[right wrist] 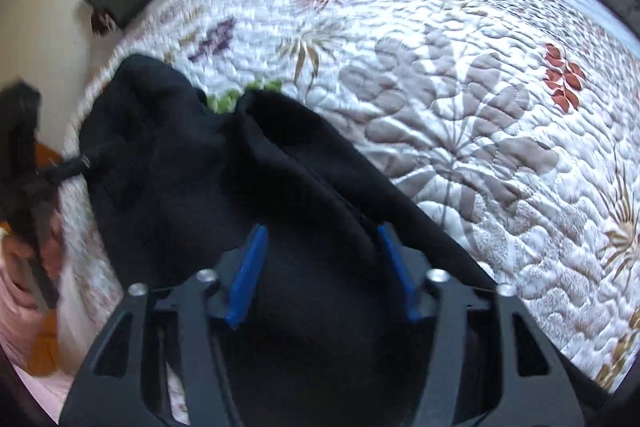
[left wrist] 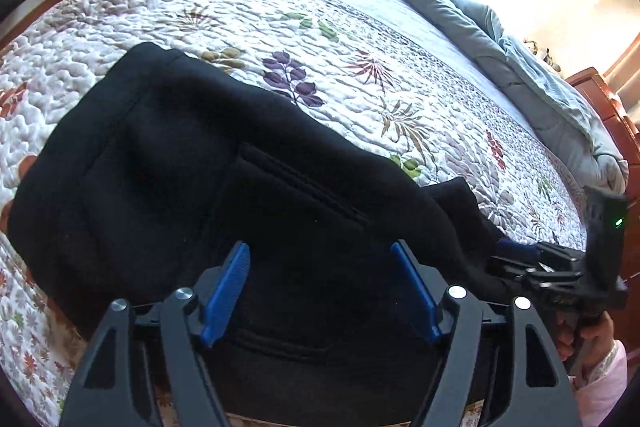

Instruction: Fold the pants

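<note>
Left gripper: black frame, blue pads, jaws spread wide, pointing steeply down. Nothing pinched; black cloth lies under and between the pads without being pressed by them.

Right gripper: same build, blue pads set apart at a middling width. Black cloth fills the gap between them; whether the pads press on it cannot be told from the blurred wrist view. Seen from the left wrist, this tool sits at the right end of the cloth, its tip at the fabric edge, held by a hand in a pink sleeve.

Pants: black, bunched in a thick heap directly ahead of and beneath both tools, a stitched pocket seam showing just beyond the left pads. In the right wrist view the pants mound up ahead of the pads and run to the left.

Bedspread: white quilted, leaf and flower print, under the pants and stretching beyond both tools.

Blanket: pale blue, rumpled along the far side of the bed.
</note>
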